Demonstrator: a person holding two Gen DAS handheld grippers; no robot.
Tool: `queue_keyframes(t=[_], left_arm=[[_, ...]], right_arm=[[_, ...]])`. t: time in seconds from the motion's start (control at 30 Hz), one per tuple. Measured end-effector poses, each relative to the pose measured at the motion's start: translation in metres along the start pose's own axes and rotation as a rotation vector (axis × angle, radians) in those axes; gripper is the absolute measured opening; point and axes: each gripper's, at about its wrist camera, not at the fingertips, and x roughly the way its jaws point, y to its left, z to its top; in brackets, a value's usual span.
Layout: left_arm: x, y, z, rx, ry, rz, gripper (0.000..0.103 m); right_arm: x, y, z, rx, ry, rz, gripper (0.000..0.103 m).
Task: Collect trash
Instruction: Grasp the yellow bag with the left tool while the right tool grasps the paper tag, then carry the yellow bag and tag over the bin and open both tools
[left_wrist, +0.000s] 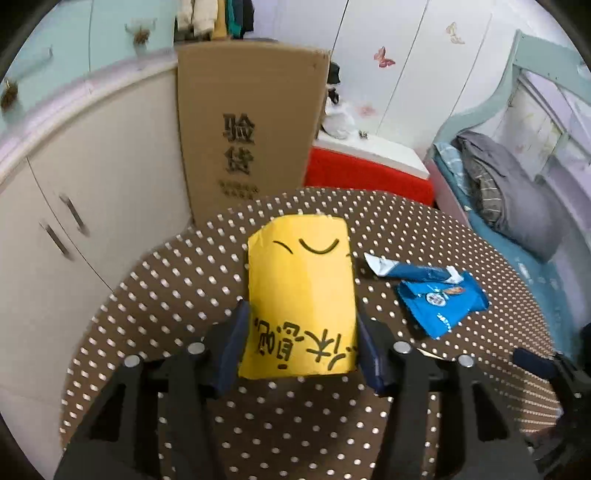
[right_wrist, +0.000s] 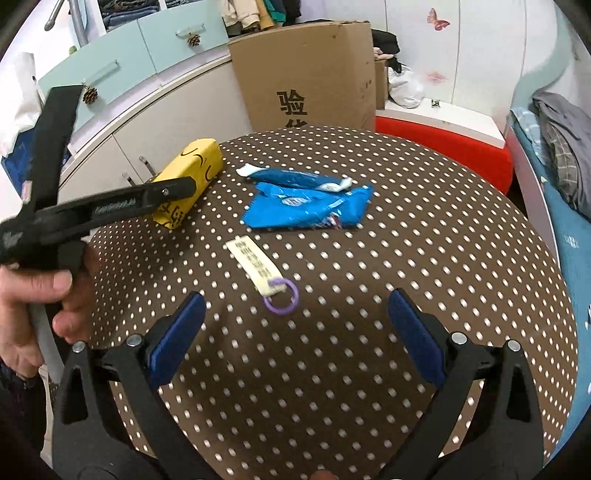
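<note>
Left gripper (left_wrist: 301, 350) clamped the yellow box with black handwritten characters (left_wrist: 301, 295) on the brown polka-dot round table (left_wrist: 166, 295). Right gripper (right_wrist: 295, 332) gaped empty. Right of the box lay blue crumpled wrappers (left_wrist: 439, 299). Behind it, a brown cardboard carton (left_wrist: 251, 129) read "验货".

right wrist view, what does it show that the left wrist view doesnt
Only the right wrist view shows the cream tag with a purple ring, the hand gripping the left tool, and the open right claw.

Only the left wrist view shows the left claw head-on, its pads against the yellow box's sides.

Both show the yellow box, the blue wrappers, the tall cardboard box and the dotted table.
</note>
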Motion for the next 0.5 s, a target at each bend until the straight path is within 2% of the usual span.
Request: queue_keyframes(t=[0.07, 0.2, 0.23, 0.27, 0.33, 0.37, 0.4, 0.5], left_arm=[[-0.003, -0.002, -0.004, 0.037, -0.012, 0.0, 0.05], [-0.016, 0.003, -0.016, 0.045, -0.025, -0.011, 0.045], [-0.02, 0.007, -0.02, 0.04, -0.029, -0.01, 0.045], [-0.026, 0.011, -0.026, 0.029, -0.031, -0.011, 0.045], [-0.036, 0.017, -0.039, 0.017, -0.032, -0.018, 0.045], [-0.04, 0.018, -0.044, 0.014, -0.033, -0.019, 0.045], [-0.046, 0.021, -0.051, 0.007, -0.035, -0.024, 0.045], [-0.06, 0.026, -0.067, -0.018, -0.036, -0.042, 0.045]], right_arm=[[0.006, 0.004, 0.005, -0.015, 0.009, -0.016, 0.095], [0.024, 0.02, 0.014, -0.076, 0.038, -0.038, 0.057], [0.025, 0.024, 0.014, -0.094, 0.03, -0.052, 0.05], [0.026, 0.029, 0.013, -0.111, 0.028, -0.058, 0.048], [0.026, 0.036, 0.011, -0.132, 0.018, -0.064, 0.03], [0.025, 0.038, 0.008, -0.14, 0.011, -0.073, 0.027], [0.025, 0.039, 0.007, -0.138, 0.009, -0.07, 0.02], [0.017, 0.037, -0.002, -0.095, 0.013, -0.032, 0.018]])
